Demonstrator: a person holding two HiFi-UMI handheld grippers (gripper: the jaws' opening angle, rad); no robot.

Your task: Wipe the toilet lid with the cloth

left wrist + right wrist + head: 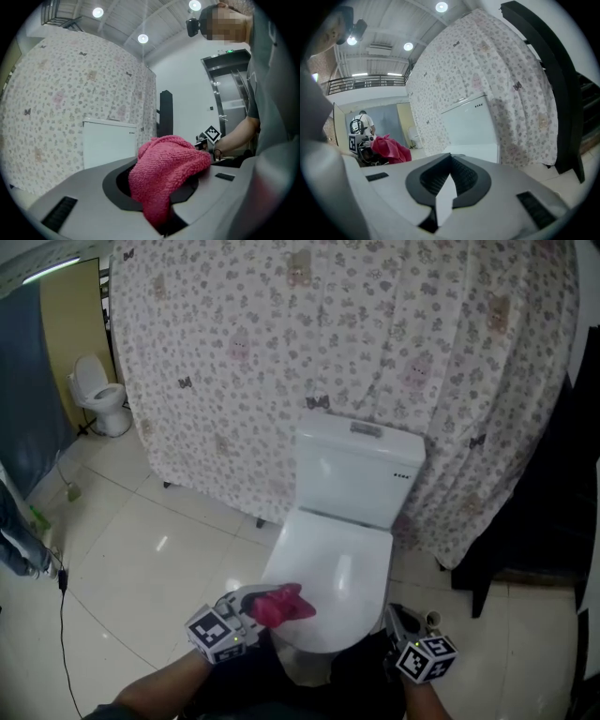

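Note:
The white toilet has its lid (333, 582) down below the tank (361, 470). A red-pink cloth (281, 606) hangs over the lid's front left edge, and my left gripper (258, 607) is shut on it. In the left gripper view the cloth (164, 173) bulges out between the jaws and hides the tips. My right gripper (398, 620) hovers by the lid's front right, shut and empty; in its own view the jaws (450, 161) point at the tank (468, 124) with the cloth (391, 149) off to the left.
A flowered curtain (356, 352) hangs right behind the toilet. A black frame (525, 521) stands at the right. A second toilet (101, 395) sits far back left. A black cable (64, 615) lies on the tiled floor, and a person's leg (19, 540) shows at the left edge.

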